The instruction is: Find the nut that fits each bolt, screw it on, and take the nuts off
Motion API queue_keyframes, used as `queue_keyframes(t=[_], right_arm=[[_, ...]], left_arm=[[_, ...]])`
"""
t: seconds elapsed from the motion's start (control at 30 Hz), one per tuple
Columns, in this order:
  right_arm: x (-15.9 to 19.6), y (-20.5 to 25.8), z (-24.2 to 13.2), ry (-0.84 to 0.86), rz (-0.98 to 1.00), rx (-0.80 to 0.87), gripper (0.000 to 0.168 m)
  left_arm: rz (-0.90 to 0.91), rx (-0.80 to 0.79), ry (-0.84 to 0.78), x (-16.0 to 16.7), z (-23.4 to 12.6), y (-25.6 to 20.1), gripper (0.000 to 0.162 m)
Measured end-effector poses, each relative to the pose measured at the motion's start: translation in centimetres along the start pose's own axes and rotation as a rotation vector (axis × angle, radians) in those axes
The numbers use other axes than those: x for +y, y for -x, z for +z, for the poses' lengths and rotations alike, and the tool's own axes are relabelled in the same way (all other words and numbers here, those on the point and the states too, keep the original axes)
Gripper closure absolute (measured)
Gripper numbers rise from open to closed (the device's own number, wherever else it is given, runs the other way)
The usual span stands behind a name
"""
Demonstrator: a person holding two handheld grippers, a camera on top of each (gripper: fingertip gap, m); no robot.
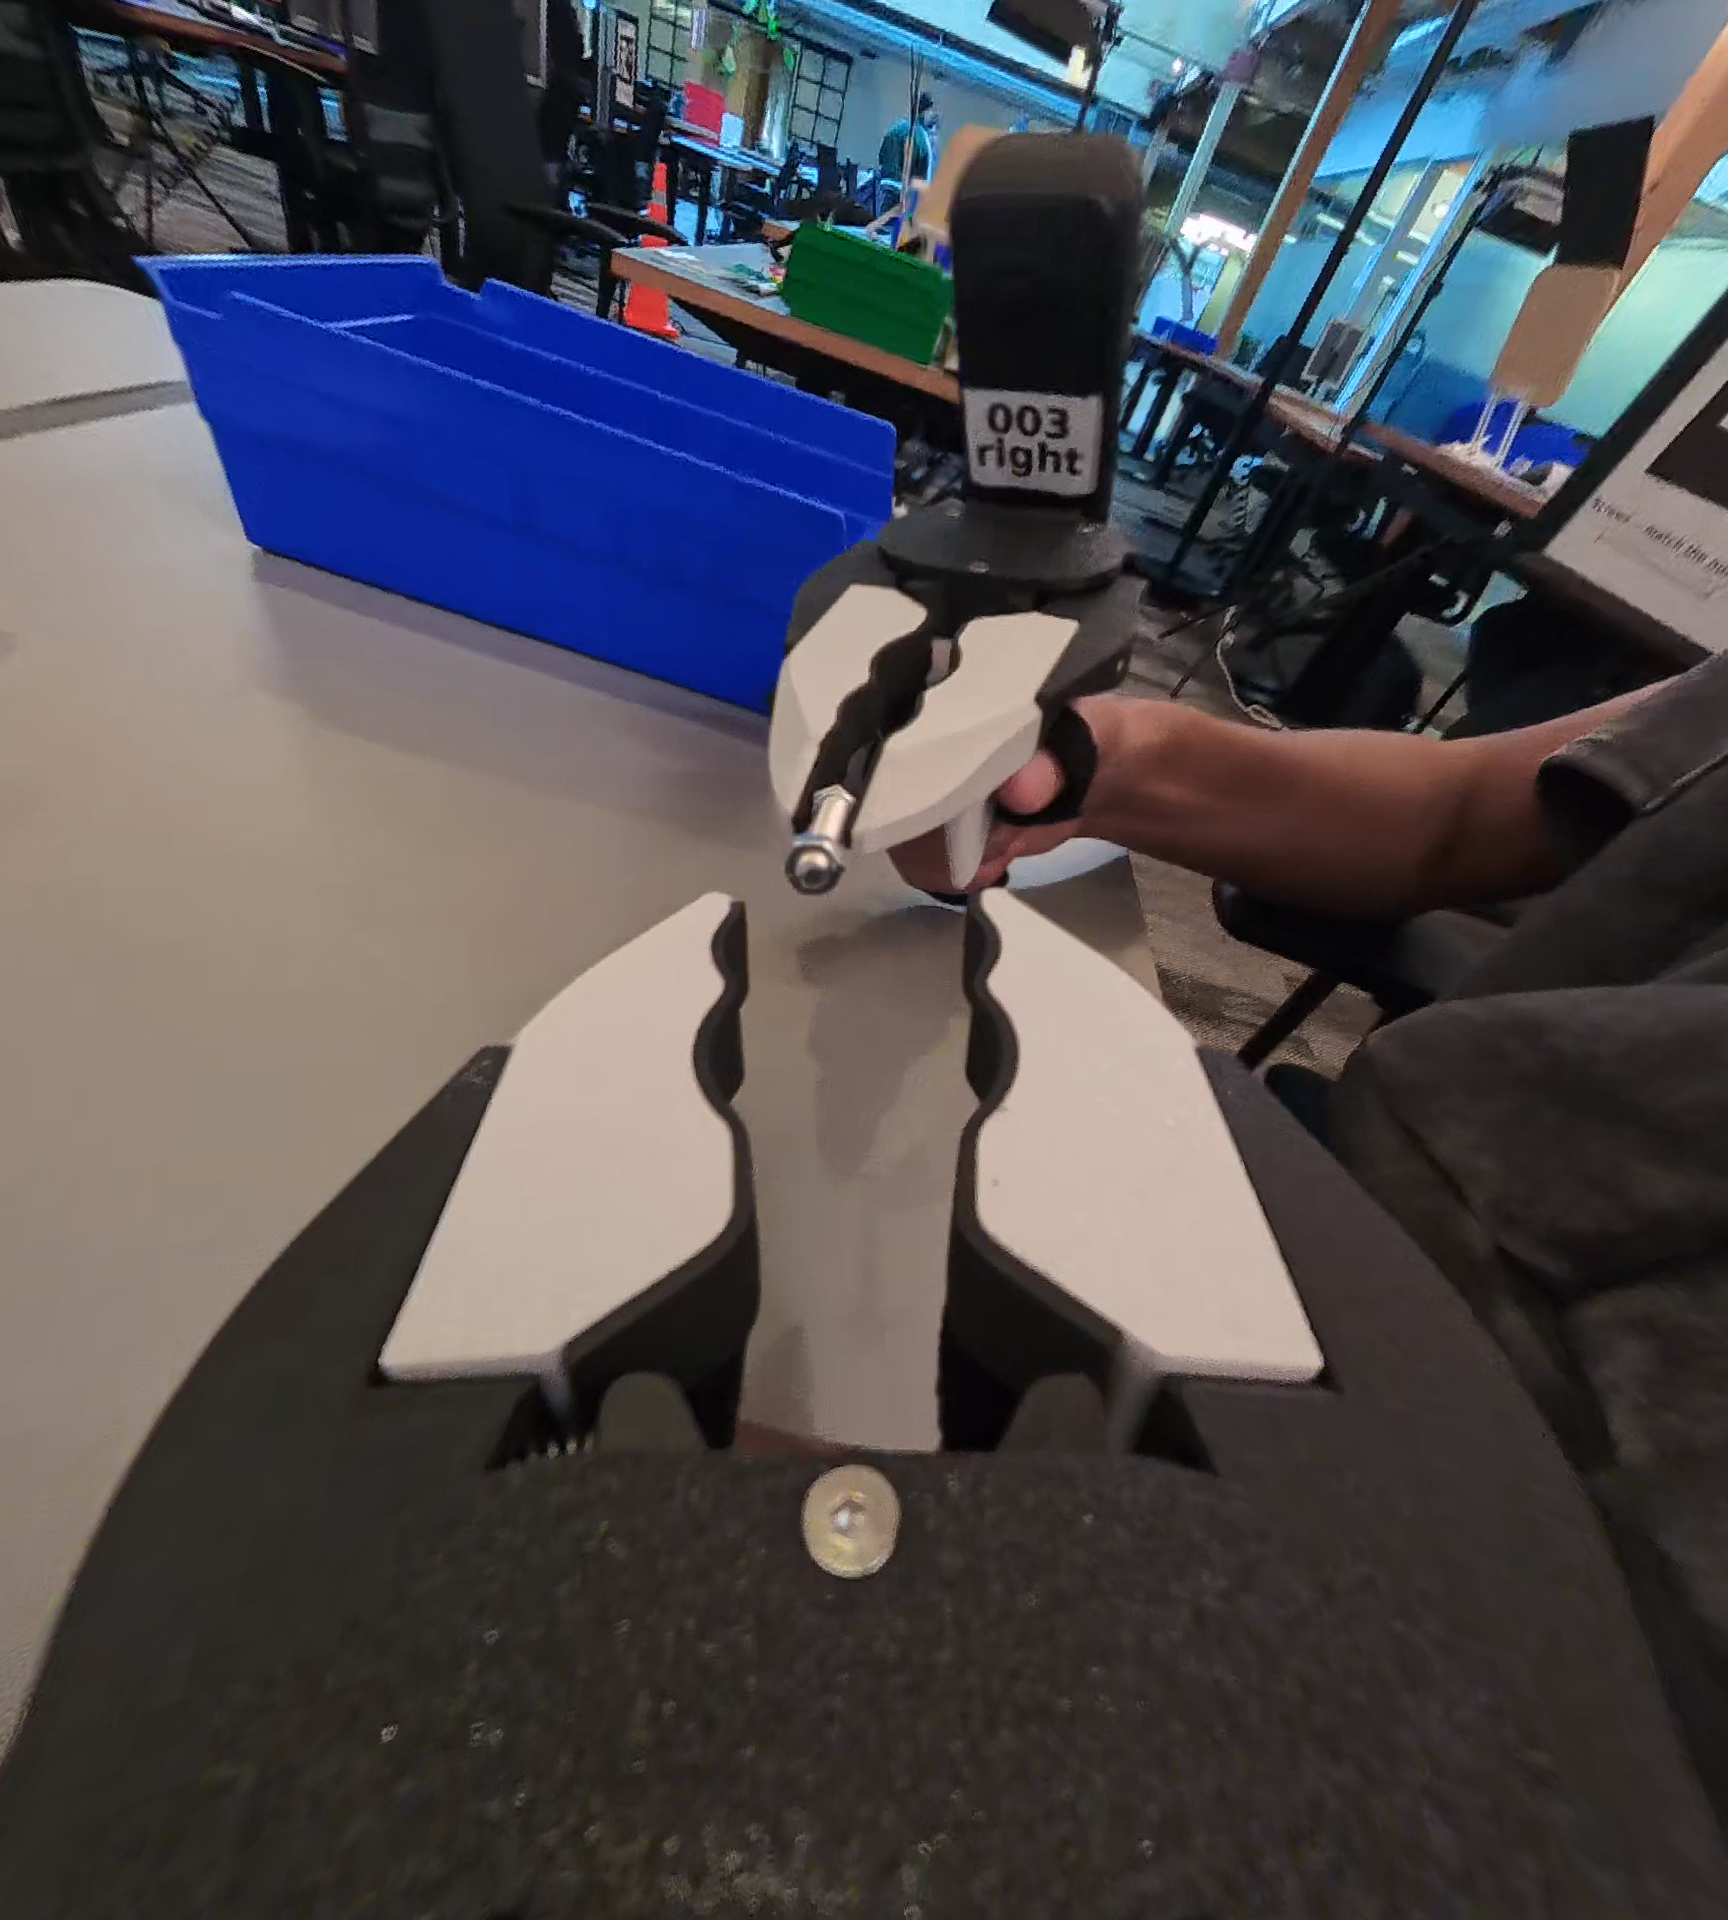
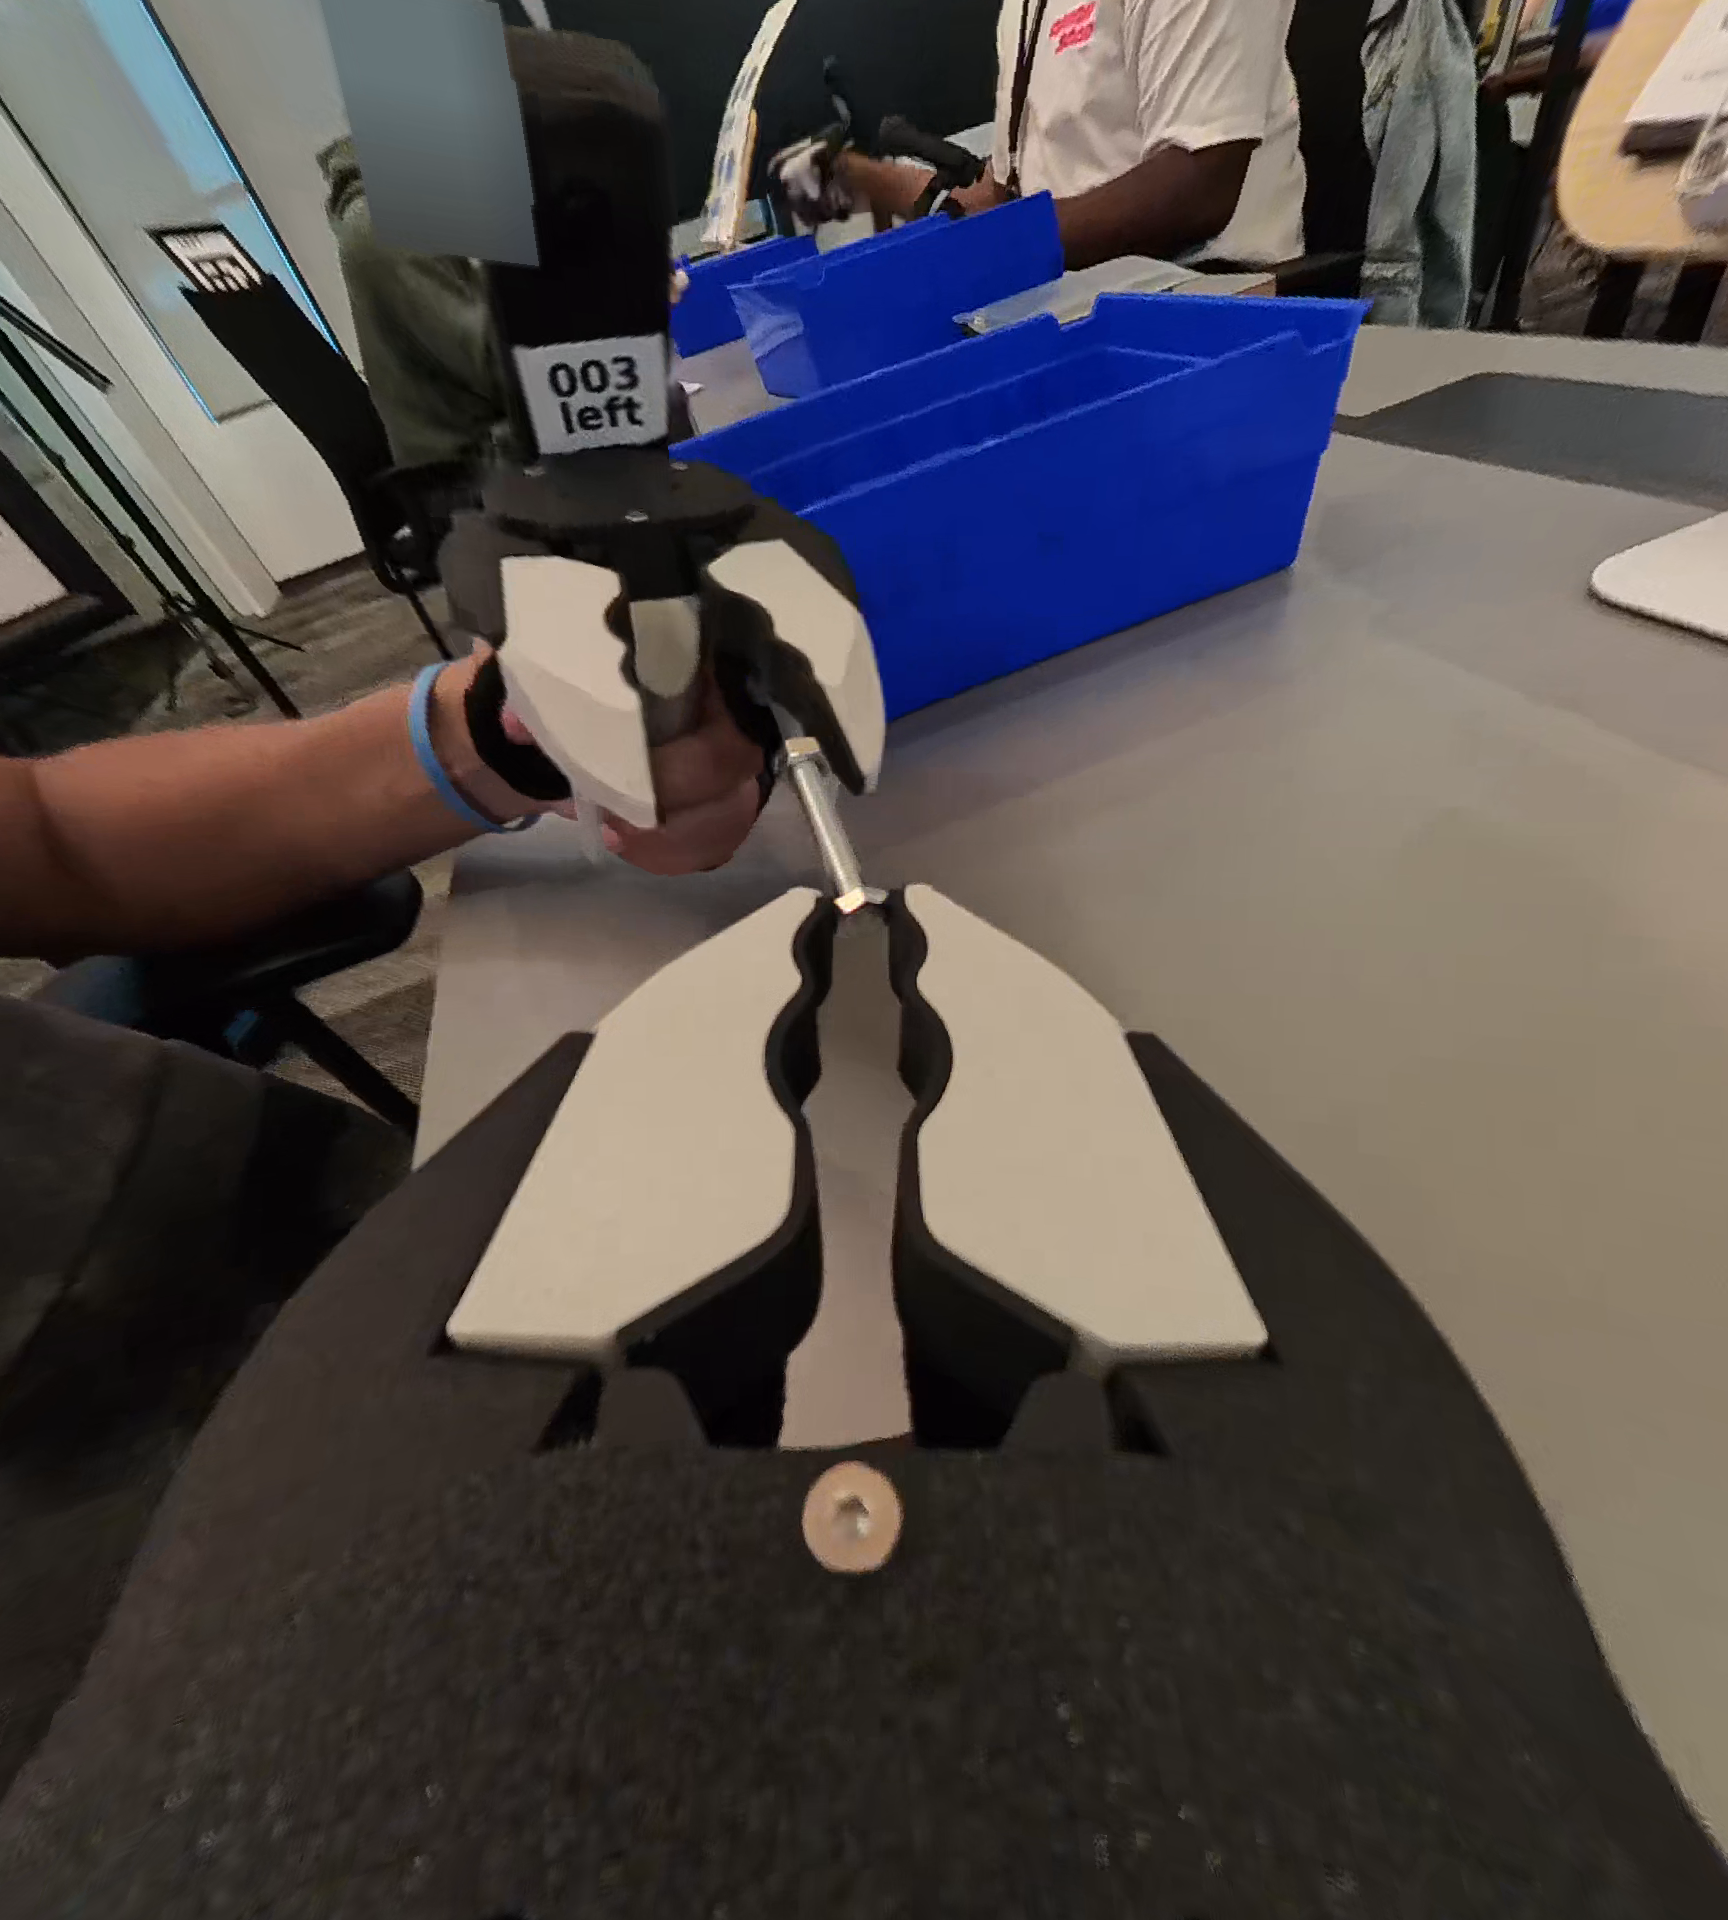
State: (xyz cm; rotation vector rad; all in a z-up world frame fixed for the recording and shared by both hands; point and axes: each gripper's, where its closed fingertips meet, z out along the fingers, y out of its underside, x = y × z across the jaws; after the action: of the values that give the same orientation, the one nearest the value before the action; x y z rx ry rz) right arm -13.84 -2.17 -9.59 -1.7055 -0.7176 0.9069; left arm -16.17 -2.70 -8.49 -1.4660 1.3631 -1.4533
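Bolt (image 2: 824, 821) held by right hand-held gripper (image 2: 858, 902) near blue bin (image 2: 1099, 520)

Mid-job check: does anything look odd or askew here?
Nothing is spilled or damaged. One thing to watch: the bolt is pinched only at the very tips of the right gripper, jutting out at a slant toward the open, empty left gripper.

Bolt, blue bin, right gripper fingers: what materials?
Bolt: metal, probably steel; bright silvery shine with sharp highlights.
Blue bin: moulded plastic; uniform colour, soft sheen, thin walls.
Right gripper fingers: matte pale-grey faces over black wavy liners, likely printed plastic; the liners could be rubber, can't tell.
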Motion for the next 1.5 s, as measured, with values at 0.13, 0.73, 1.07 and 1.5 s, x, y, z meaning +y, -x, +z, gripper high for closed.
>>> queue_keyframes(t=[0.13,0.73,1.07,1.5], right_arm=[[0.2,1.6,0.5,0.021,-0.089,-0.035,0.158],[-1.5,2.4,0.1,-0.124,0.087,-0.153,0.158],[-1.8,1.3,-0.5,-0.148,0.089,-0.107,0.158],[-1.2,1.1,0.3,-0.112,0.333,-0.171,0.158]], left_arm=[[-0.045,0.022,-0.048,-0.4,-0.1,0.2,0.123],[0.004,0.043,0.011,0.9,0.4,-0.3,0.124],[0.007,0.052,-0.037,0.0,0.1,-0.5,0.141],[0.271,-0.128,0.028,-0.4,0.1,0.1,0.152]])
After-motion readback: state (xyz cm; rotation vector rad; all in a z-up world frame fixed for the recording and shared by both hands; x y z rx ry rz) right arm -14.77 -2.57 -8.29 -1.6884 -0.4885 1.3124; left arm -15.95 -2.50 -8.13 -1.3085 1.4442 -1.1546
